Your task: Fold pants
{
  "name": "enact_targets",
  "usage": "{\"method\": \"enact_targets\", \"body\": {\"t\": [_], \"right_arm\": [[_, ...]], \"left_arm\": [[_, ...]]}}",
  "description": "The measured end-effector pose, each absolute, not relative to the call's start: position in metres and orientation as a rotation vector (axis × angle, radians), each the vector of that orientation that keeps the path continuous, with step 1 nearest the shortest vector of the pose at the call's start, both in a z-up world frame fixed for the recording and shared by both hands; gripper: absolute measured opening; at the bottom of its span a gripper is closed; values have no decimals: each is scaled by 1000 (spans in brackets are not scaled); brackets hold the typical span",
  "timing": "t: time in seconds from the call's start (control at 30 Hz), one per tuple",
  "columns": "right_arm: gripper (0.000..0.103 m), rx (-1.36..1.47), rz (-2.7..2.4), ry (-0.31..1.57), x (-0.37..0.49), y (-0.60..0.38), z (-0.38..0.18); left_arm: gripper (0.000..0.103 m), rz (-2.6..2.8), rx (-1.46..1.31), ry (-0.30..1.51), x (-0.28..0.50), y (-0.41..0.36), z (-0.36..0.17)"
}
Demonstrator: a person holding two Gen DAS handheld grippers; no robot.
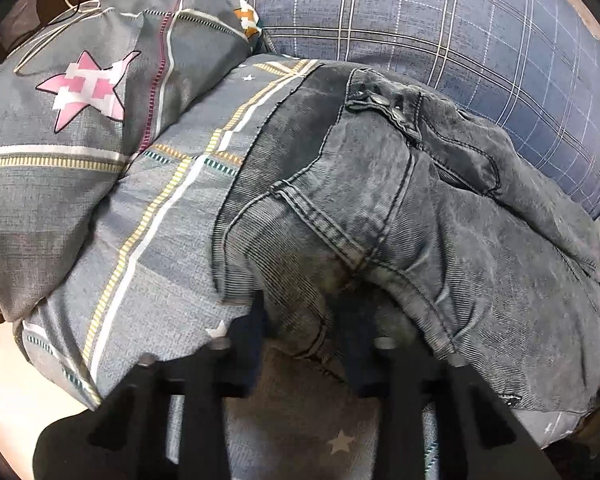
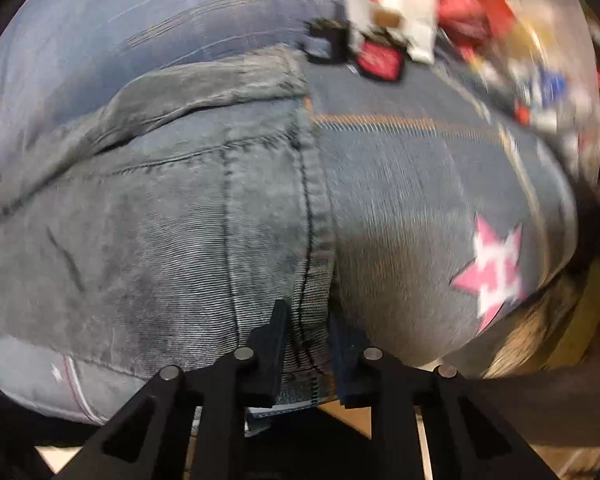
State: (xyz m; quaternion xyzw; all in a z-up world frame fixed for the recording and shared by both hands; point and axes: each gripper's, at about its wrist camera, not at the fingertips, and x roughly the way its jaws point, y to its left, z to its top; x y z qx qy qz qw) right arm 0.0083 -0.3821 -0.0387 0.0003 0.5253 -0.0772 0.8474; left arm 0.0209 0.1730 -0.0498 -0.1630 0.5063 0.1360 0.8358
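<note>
Where the right gripper (image 2: 306, 354) is closed on a stitched hem of the jeans (image 2: 148, 216), the denim is seen running away from its fingers to the left. The left gripper (image 1: 300, 332) is closed on a bunched fold beside the pocket seam, the garment's length stretching rightward. Ribbed, faded grey denim lies rumpled on a soft star-printed quilt (image 1: 148, 220) over the bed, beside a plaid pillow (image 1: 440, 24).

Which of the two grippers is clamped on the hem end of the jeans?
The right gripper: its fingers pinch the stitched hem of the grey-blue denim jeans. The left gripper grips the seat seam near the waistband instead.
</note>
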Motion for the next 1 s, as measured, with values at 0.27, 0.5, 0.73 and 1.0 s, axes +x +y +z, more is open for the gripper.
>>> {"method": "enact_targets", "body": {"t": [0.27, 0.5, 0.73, 1.0], "right_arm": [[20, -120, -218, 1076, 21, -381, -38], [76, -58, -192, 1082, 27, -392, -26], [76, 186, -49, 938, 54, -403, 19], [76, 222, -31, 945, 178, -401, 27]], "left_arm": [[21, 328, -293, 1038, -11, 157, -38], [53, 298, -246, 1029, -7, 156, -21], [75, 286, -272, 913, 1, 177, 21], [75, 258, -400, 967, 80, 215, 13]]}}
